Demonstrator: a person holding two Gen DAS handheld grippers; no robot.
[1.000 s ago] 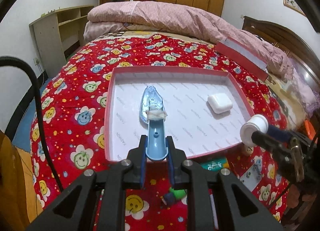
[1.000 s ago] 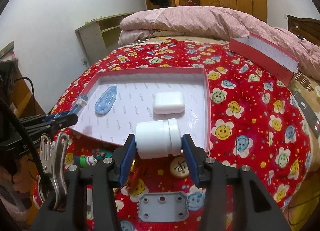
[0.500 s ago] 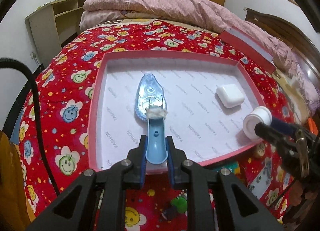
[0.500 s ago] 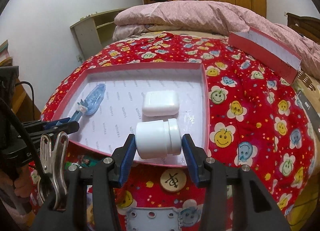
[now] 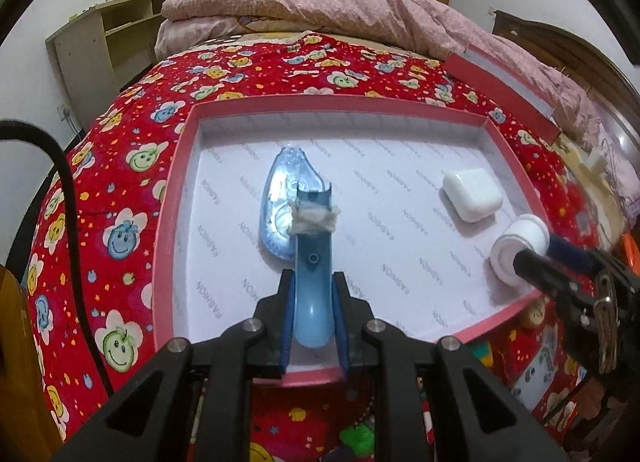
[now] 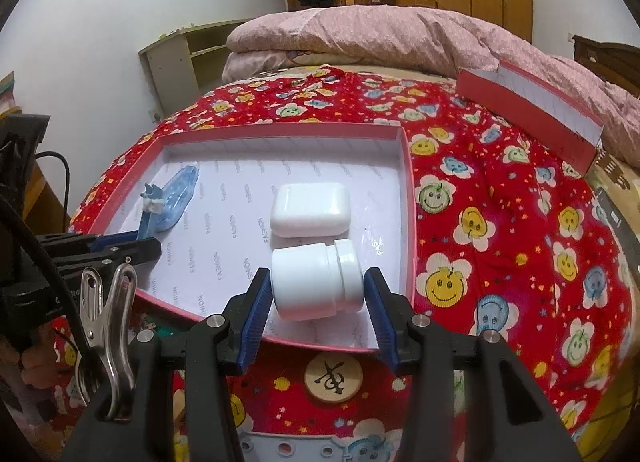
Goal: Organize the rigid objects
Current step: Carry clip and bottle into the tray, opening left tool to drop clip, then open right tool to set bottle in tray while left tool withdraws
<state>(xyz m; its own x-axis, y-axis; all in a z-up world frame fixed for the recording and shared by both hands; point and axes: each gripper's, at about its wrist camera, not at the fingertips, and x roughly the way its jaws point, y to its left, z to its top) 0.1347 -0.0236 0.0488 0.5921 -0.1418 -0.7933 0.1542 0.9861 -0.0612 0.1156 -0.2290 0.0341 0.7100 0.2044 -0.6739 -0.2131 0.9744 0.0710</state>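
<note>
A shallow pink tray point(image 5: 182, 166) with a white floor lies on the red flowered bedspread; it also shows in the right wrist view point(image 6: 408, 198). My left gripper point(image 5: 314, 302) is shut on a blue plastic handle point(image 5: 312, 262) with white fluff at its tip, held over the tray's near edge above a clear blue correction-tape dispenser point(image 5: 282, 190). My right gripper point(image 6: 316, 290) has its jaws a little apart from a white jar point(image 6: 316, 282) lying on its side on the tray floor, just in front of a white earbud case point(image 6: 310, 210).
A pink box lid point(image 6: 528, 110) lies on the bed at the far right. A round wooden token point(image 6: 334, 374) and a grey plate with holes point(image 6: 304, 448) lie in front of the tray. Small green toys point(image 5: 360, 438) lie below the left gripper. A rolled pink quilt point(image 5: 320, 2) lies behind.
Both grippers moved forward over the tray. The right jaws opened slightly and the white jar now rests on the tray floor. The left gripper still holds the blue handle.
</note>
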